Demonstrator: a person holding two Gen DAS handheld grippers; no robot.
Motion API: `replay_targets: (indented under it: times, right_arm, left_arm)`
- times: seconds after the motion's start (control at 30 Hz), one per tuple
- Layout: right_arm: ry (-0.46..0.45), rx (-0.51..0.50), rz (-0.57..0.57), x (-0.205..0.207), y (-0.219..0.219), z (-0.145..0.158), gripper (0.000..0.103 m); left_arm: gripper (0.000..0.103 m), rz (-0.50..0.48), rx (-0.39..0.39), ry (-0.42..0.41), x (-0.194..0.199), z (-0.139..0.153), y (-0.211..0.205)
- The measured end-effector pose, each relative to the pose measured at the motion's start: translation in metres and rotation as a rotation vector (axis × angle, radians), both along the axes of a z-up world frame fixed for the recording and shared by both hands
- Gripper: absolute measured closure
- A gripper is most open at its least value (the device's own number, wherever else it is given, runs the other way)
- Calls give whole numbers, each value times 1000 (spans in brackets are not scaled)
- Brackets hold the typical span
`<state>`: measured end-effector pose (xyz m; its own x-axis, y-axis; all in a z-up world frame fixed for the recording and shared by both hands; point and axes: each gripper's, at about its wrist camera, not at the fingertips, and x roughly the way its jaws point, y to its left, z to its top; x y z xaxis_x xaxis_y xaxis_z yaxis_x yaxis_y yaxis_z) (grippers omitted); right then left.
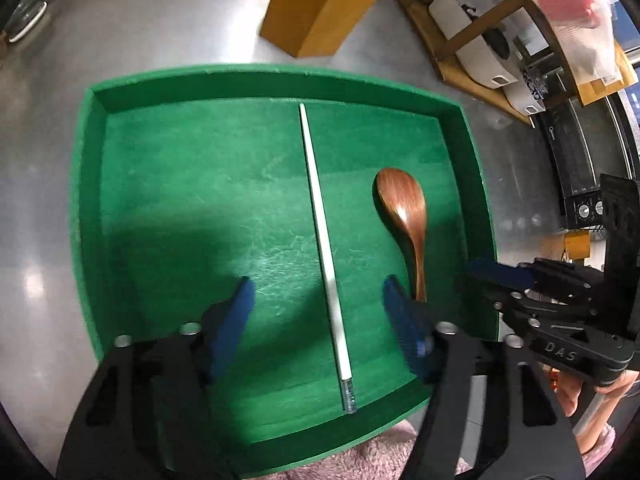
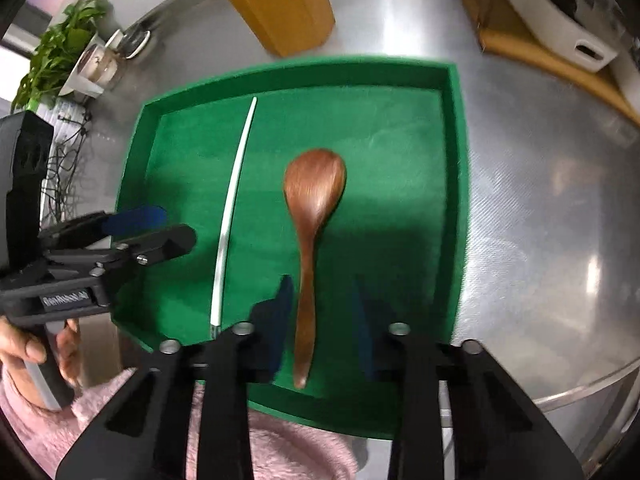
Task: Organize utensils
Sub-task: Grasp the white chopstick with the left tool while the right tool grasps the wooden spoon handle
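Note:
A green tray [image 1: 92,168] [image 2: 456,184] sits on a steel counter. In it lie a white chopstick [image 1: 322,240] [image 2: 232,208] and a brown wooden spoon [image 1: 404,212] [image 2: 314,208], side by side, handles toward me. My left gripper [image 1: 316,300] is open, its blue fingers on either side of the chopstick's near part. My right gripper [image 2: 324,304] is open, its fingers on either side of the spoon's handle. Each gripper shows in the other's view: the right one [image 1: 500,276] at the tray's right edge, the left one [image 2: 160,228] over the tray's left edge.
A wooden utensil holder [image 1: 320,4] [image 2: 280,4] with utensils stands behind the tray. A wooden rack with white bins [image 1: 480,36] [image 2: 560,28] is at the back right. A plant [image 2: 56,48] and glass jars [image 2: 104,60] are at the back left.

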<state>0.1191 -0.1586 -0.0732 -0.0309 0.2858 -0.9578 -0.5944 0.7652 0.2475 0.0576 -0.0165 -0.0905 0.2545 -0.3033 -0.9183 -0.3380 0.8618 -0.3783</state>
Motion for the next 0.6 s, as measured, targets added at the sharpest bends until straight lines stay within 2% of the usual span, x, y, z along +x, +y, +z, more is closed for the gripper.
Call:
replay_targets:
  times: [0.07,0.33,0.43,0.6]
  right_arm:
    - [-3,-12,0,-1,6,-4,83]
    - [24,-25,-8,1,21,-20,84]
    - [0,-56,-4,1,24,-23,84]
    - [-4,-80,-1,2,26,-25,84]
  left_arm:
    - [57,1,-5,8,4,-4,-3]
    - [67,-14,20,26,24,-14,-15]
    - [76,-26,51,48,26,-19,-18]
    - [78,-51,73,51,26,-19,-19]
